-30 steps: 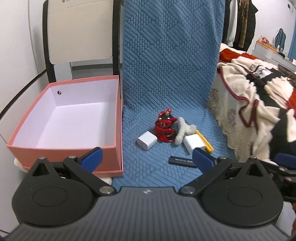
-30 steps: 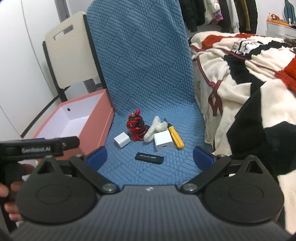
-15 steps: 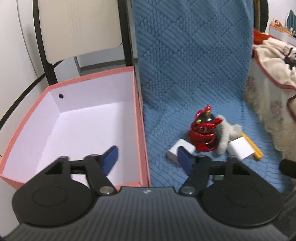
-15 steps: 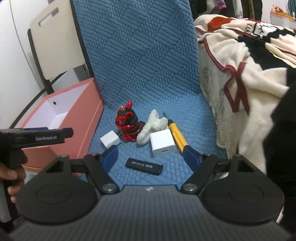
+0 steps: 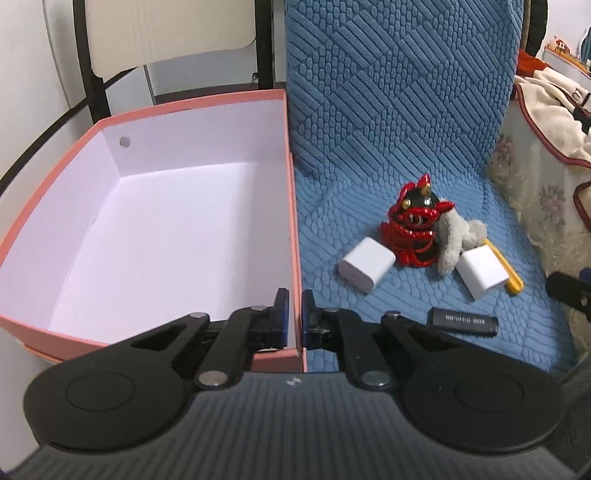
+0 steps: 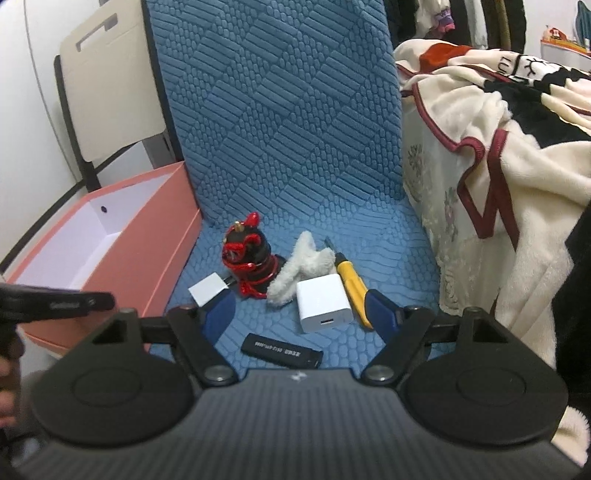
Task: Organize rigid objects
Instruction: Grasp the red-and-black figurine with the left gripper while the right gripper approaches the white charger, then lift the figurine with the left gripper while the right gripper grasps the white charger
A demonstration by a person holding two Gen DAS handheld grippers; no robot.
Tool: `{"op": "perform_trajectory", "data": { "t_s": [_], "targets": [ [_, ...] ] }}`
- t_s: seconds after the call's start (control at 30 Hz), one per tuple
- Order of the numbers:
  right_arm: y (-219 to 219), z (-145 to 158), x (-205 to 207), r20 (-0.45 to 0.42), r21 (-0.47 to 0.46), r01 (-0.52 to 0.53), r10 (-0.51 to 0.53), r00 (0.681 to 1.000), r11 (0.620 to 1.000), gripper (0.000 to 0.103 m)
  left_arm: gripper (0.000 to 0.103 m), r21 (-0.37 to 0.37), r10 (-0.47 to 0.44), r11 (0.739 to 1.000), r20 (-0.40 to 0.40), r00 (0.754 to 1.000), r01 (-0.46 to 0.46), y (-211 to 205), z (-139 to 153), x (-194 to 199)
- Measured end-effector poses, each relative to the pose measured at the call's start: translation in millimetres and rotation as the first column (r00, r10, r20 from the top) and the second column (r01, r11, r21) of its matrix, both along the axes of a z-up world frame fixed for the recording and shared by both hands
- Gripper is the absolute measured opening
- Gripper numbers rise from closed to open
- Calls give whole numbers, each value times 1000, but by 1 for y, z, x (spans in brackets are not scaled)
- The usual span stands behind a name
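A pink box [image 5: 288,155] with a white, bare inside stands left of a blue textured mat [image 5: 388,110]. My left gripper [image 5: 294,317] is shut on the box's right wall near its front corner. On the mat lie a red and black figurine [image 5: 413,229], two white chargers [image 5: 365,266] [image 5: 482,273], a white plush toy [image 5: 456,240], a yellow tool [image 5: 511,278] and a black stick [image 5: 463,321]. My right gripper [image 6: 303,314] is open, hovering above the larger charger [image 6: 323,302] and the black stick [image 6: 282,350].
A beige folding chair [image 5: 166,33] stands behind the box. A bed with a cream, red and black blanket [image 6: 498,129] borders the mat on the right. The other gripper's body [image 6: 55,302] shows at the left of the right wrist view.
My left gripper moved to the box's right wall and closed on it. My right gripper came lower and closer to the objects on the mat, still open.
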State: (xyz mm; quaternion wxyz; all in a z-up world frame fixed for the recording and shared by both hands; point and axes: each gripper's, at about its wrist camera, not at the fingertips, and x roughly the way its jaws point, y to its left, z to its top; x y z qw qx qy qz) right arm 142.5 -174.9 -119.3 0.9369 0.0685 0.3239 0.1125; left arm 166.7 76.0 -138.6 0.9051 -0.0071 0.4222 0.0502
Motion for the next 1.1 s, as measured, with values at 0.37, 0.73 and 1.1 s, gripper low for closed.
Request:
{"op": "perform_trajectory", "data": {
  "t_s": [0.37,0.73,1.1],
  "targets": [
    [1,-10,12,-14,31,-29,30,999,999,78,49,30,34,999,74,997,-36,-9,26,-29],
    [3,-36,57,-109,62,-6,12,994,998,63,55,-121,-136,981,117,984,150,-62,27,24],
    [19,-62,93,-145,-90,-16,3,989,996,62,56,-223,-128,967,16,992,128,-56,-30,106]
  ]
}}
